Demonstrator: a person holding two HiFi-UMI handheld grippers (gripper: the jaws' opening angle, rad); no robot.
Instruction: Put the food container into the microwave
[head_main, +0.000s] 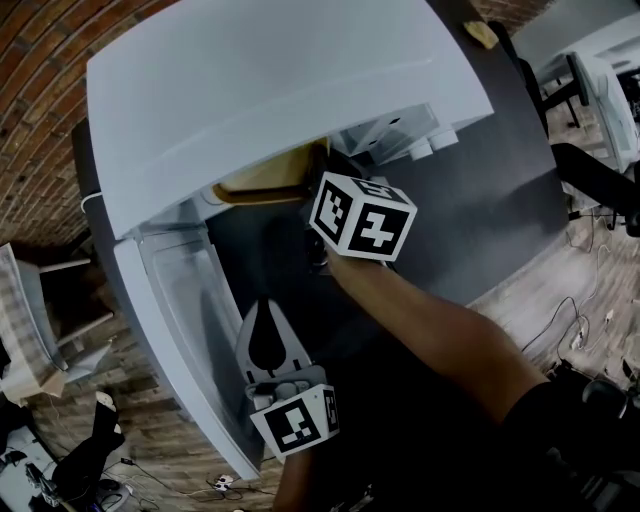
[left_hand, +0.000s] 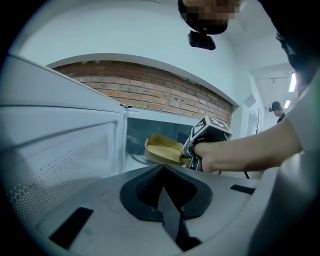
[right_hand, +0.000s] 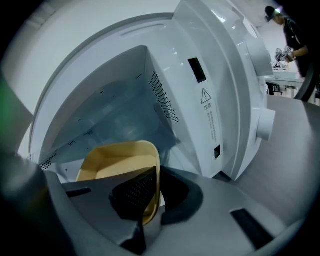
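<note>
Hanging shut and empty nearest me, my left gripper (head_main: 266, 305) is beside the open door (head_main: 185, 300). Further on, my right gripper (right_hand: 150, 182) clamps the food container (right_hand: 117, 160) by its right rim at the microwave (right_hand: 215, 70) mouth, cavity walls apart from its edges.

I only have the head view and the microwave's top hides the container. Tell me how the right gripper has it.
Observer: The right gripper is shut on the food container, pinching its near wall with one jaw inside and one outside.
Operator: Give me its position against the opening.
Observer: In the left gripper view the container is held at the mouth of the microwave cavity, beside the open door.
Operator: Check what lies ahead of it.
Observer: Beyond the container, the right gripper view shows only the cavity's back and side walls.
</note>
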